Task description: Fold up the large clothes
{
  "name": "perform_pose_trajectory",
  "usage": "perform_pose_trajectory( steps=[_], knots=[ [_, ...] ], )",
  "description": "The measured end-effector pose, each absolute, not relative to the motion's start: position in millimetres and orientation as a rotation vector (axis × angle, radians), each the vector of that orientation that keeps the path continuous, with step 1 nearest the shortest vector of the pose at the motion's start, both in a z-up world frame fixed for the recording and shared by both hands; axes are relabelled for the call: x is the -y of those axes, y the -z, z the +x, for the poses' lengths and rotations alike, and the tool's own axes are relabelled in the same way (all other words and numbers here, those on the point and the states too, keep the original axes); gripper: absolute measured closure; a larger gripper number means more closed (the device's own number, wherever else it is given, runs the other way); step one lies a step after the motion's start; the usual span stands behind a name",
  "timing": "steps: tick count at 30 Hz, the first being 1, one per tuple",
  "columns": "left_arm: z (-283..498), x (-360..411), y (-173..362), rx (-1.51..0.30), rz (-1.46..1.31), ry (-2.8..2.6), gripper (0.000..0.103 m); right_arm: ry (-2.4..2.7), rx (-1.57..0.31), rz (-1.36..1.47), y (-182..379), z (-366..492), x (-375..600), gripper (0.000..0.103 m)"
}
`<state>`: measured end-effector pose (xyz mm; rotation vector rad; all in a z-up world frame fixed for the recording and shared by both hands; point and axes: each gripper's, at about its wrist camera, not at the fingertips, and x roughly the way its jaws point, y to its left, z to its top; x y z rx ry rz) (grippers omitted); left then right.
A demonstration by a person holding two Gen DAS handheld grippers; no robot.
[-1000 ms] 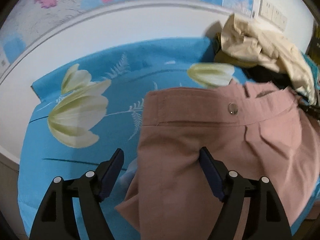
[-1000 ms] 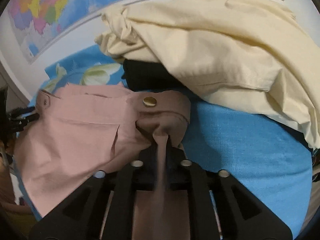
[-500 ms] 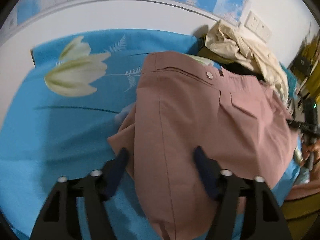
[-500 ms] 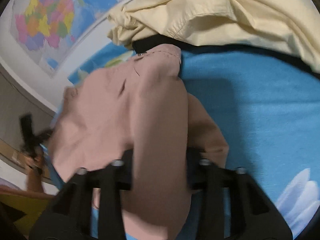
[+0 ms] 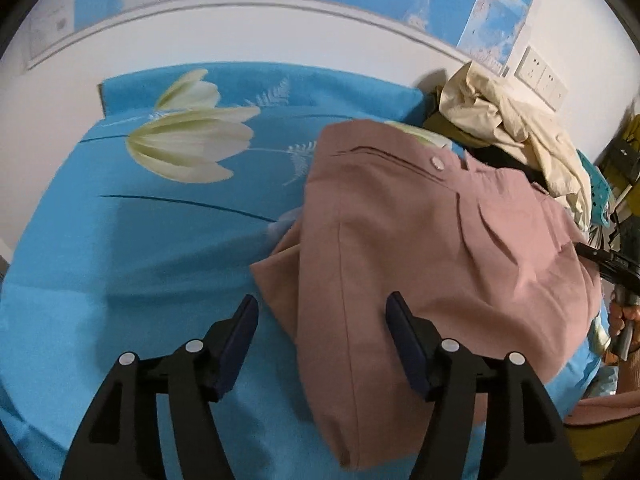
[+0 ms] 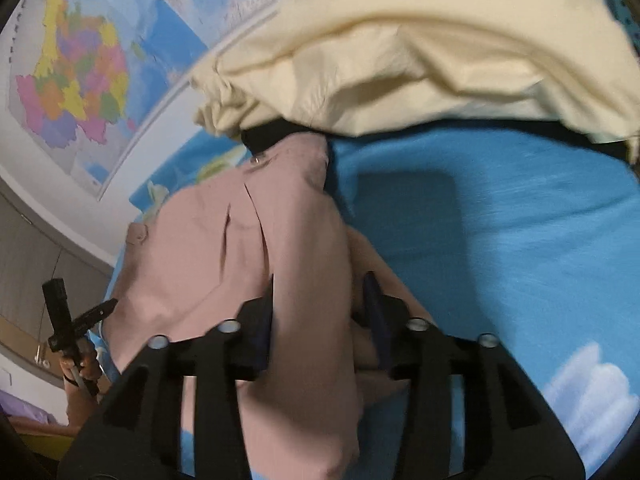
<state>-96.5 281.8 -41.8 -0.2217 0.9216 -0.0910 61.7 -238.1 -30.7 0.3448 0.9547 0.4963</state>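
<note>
We have the pink trousers [image 5: 420, 248] folded over on the blue sheet [image 5: 140, 248], both left gripper [image 5: 322, 340] and right gripper [image 6: 320, 312] opening around loose fabric, gripping nothing; the cream pile [image 5: 504, 128] far right waits.

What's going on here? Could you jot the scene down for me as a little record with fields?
Surface: blue sheet printed with white flowers
Garment being folded: pink trousers, lying doubled over on the sheet
Left gripper: jaws opening, edge of the trousers between them, pads clear of the cloth
Right gripper: jaws opening, a fold of the trousers between them
Other laundry: cream garment heaped over a black garment behind the trousers
Wall: coloured map
</note>
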Motion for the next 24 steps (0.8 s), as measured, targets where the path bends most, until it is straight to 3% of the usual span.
perform_pose_trajectory(
  steps=[1,2,4,6,8,12,15,17,18,22,24],
  knots=[
    [-99.9,-281.1,39.5,-0.914,-0.22,0.089,0.036,-0.503,-0.931,0.322,24.2,53.5,239.6,0.058],
    [-106.2,-279.3,36.1,-0.901,-0.216,0.087,0.03,-0.516,-0.915,0.304,19.8,46.2,240.1,0.049],
    [-112.3,-273.7,34.3,-0.892,-0.2,0.094,0.029,-0.524,-0.893,0.261,15.0,35.9,235.5,0.03],
    [-115.0,-265.5,36.9,-0.896,-0.172,0.104,0.029,-0.532,-0.897,0.207,18.1,30.3,229.6,0.036],
    [-112.6,-260.8,43.8,-0.901,-0.166,0.11,0.029,-0.517,-0.937,0.168,30.2,33.2,224.0,0.064],
    [-104.6,-265.4,58.2,-0.932,-0.222,0.079,0.025,-0.485,-1.0,0.247,56.5,48.0,225.7,0.066],
    [-111.4,-270.6,56.8,-0.931,-0.275,0.074,0.023,-0.485,-0.991,0.305,49.8,41.0,233.2,0.05],
    [-120.1,-276.5,53.3,-0.925,-0.316,0.083,0.023,-0.5,-0.972,0.348,41.7,32.0,240.8,0.026],
    [-125.5,-280.6,51.2,-0.921,-0.345,0.102,0.023,-0.5,-0.968,0.373,38.9,26.6,245.7,0.021],
    [-147.4,-290.7,46.0,-0.911,-0.428,0.158,0.023,-0.548,-0.998,0.568,43.4,0.6,272.1,0.011],
    [-154.9,-290.9,46.5,-0.913,-0.452,0.166,0.023,-0.585,-1.014,0.631,49.6,-10.6,274.6,0.011]
  ],
)
